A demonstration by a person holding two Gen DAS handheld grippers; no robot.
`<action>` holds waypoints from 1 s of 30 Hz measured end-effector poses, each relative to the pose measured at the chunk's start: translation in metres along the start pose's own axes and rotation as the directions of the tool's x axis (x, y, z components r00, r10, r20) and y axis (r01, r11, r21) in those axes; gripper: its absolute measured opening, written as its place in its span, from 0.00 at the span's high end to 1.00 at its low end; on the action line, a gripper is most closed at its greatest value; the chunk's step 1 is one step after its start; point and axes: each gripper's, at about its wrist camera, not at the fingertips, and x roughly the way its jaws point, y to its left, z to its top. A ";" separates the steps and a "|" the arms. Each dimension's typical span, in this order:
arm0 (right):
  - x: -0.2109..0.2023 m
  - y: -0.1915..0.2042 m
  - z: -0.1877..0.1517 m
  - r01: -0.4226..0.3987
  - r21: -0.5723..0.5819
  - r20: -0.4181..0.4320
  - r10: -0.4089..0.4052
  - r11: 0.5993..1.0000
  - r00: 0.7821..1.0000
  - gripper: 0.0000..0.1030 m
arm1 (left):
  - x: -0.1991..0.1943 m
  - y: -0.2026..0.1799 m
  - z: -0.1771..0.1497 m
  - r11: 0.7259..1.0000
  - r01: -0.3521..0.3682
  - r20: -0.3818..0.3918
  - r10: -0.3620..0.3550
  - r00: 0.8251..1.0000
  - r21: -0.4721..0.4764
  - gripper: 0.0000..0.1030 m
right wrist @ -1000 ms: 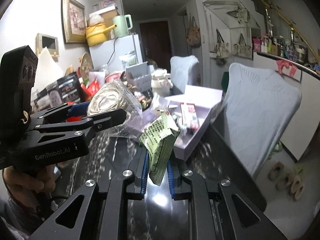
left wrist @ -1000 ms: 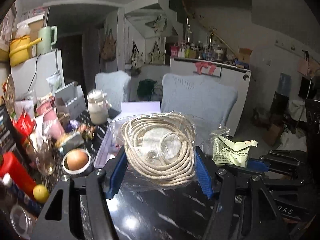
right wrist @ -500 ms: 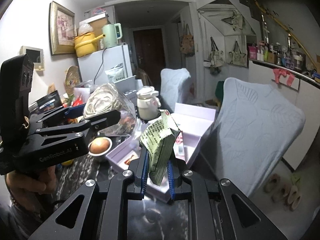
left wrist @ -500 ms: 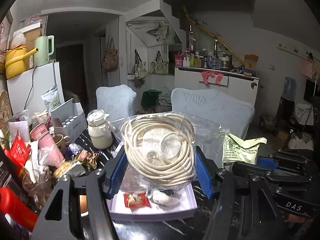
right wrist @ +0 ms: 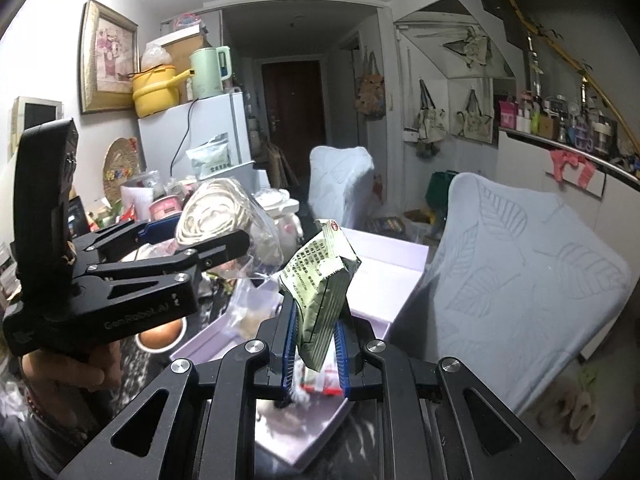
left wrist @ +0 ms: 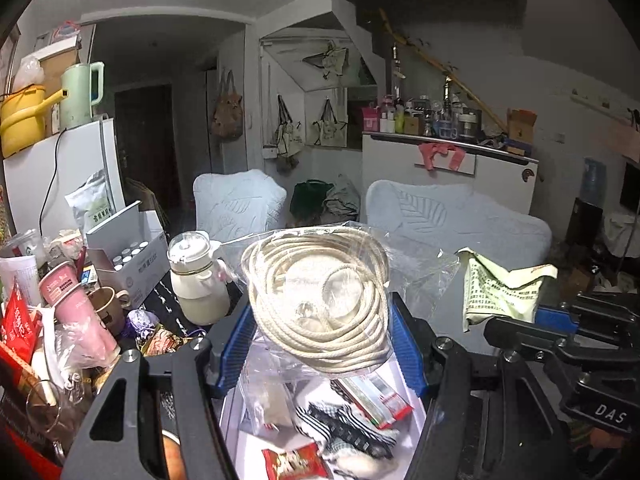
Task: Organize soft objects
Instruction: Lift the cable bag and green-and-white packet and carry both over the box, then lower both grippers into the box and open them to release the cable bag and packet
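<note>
My left gripper (left wrist: 320, 344) is shut on a clear bag holding a coil of cream rope (left wrist: 320, 300); the right wrist view shows the same rope bag (right wrist: 216, 216) in the left gripper (right wrist: 192, 248). My right gripper (right wrist: 316, 348) is shut on a green printed packet (right wrist: 320, 288), which also shows as the packet (left wrist: 500, 288) at the right of the left wrist view. Both hang above an open pale lilac box (right wrist: 384, 276). In the box (left wrist: 404, 376) lie a red snack pack (left wrist: 294, 462), a checked cloth (left wrist: 344, 424) and small bags.
A black marble table (right wrist: 360, 440) carries clutter at the left: a cream kettle (left wrist: 198, 280), pink cups (left wrist: 80, 312), a white carton of bottles (left wrist: 128, 256), an egg in a bowl (right wrist: 160, 332). Covered chairs (right wrist: 520, 264) stand beyond the box. A hand (right wrist: 68, 376) holds the left gripper.
Both grippers have moved forward across the table with their loads and now hang over the lilac box, whose contents have come into view below. Grips are unchanged.
</note>
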 end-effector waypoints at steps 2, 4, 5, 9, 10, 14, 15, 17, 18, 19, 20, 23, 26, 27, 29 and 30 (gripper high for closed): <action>0.012 -0.004 0.004 -0.002 0.012 -0.006 0.002 1.000 1.000 0.84 | 0.012 0.005 0.002 1.000 -0.002 -0.015 0.001 1.000 -0.015 0.39; 0.022 -0.006 0.007 -0.010 0.022 -0.014 0.011 1.000 1.000 0.84 | 0.023 0.011 0.004 1.000 -0.014 -0.024 0.014 1.000 -0.026 0.39; 0.028 -0.008 0.008 -0.014 0.026 -0.015 0.014 1.000 1.000 0.84 | 0.030 0.014 0.006 0.999 -0.027 -0.030 0.026 0.999 -0.022 0.39; 0.047 -0.014 0.013 -0.014 0.037 -0.022 0.014 0.999 1.000 0.84 | 0.053 0.019 0.005 0.998 -0.054 -0.067 0.053 0.996 -0.011 0.39; 0.052 -0.015 0.013 -0.016 0.040 -0.029 0.017 0.999 0.999 0.84 | 0.061 0.021 0.003 0.998 -0.059 -0.083 0.058 0.995 -0.012 0.39; 0.075 -0.020 0.011 -0.021 0.054 -0.065 0.025 0.998 0.998 0.84 | 0.084 0.025 -0.005 0.998 -0.067 -0.140 0.064 0.988 -0.016 0.39; 0.079 -0.020 0.009 -0.026 0.057 -0.073 0.030 0.998 0.997 0.84 | 0.089 0.025 -0.007 0.998 -0.068 -0.153 0.065 0.986 -0.014 0.39; 0.089 -0.020 0.006 -0.034 0.062 -0.097 0.040 0.997 0.995 0.84 | 0.099 0.025 -0.014 0.998 -0.067 -0.181 0.065 0.981 -0.008 0.39; 0.094 -0.020 0.004 -0.037 0.064 -0.110 0.044 0.997 0.993 0.84 | 0.104 0.025 -0.017 0.998 -0.069 -0.198 0.066 0.978 -0.006 0.39; 0.099 -0.021 0.002 -0.038 0.065 -0.123 0.046 0.997 0.991 0.84 | 0.108 0.024 -0.020 0.998 -0.067 -0.212 0.065 0.975 -0.002 0.39; 0.105 -0.021 -0.001 -0.040 0.066 -0.140 0.049 0.997 0.989 0.84 | 0.113 0.024 -0.023 0.998 -0.064 -0.229 0.063 0.971 0.005 0.39; 0.115 -0.024 -0.008 -0.038 0.074 -0.173 0.051 0.997 0.984 0.84 | 0.124 0.020 -0.032 0.998 -0.065 -0.270 0.068 0.960 0.023 0.39; 0.123 -0.027 -0.015 -0.036 0.084 -0.198 0.052 0.996 0.979 0.84 | 0.134 0.019 -0.040 0.998 -0.061 -0.309 0.067 0.949 0.028 0.39; 0.126 -0.028 -0.017 -0.034 0.088 -0.207 0.052 0.996 0.977 0.84 | 0.138 0.019 -0.043 0.998 -0.061 -0.324 0.067 0.944 0.030 0.39; 0.132 -0.030 -0.022 -0.034 0.095 -0.225 0.054 0.995 0.973 0.84 | 0.144 0.019 -0.048 0.998 -0.062 -0.346 0.070 0.936 0.032 0.38; 0.135 -0.031 -0.023 -0.034 0.099 -0.232 0.056 0.994 0.971 0.84 | 0.147 0.020 -0.050 0.998 -0.063 -0.356 0.070 0.932 0.032 0.38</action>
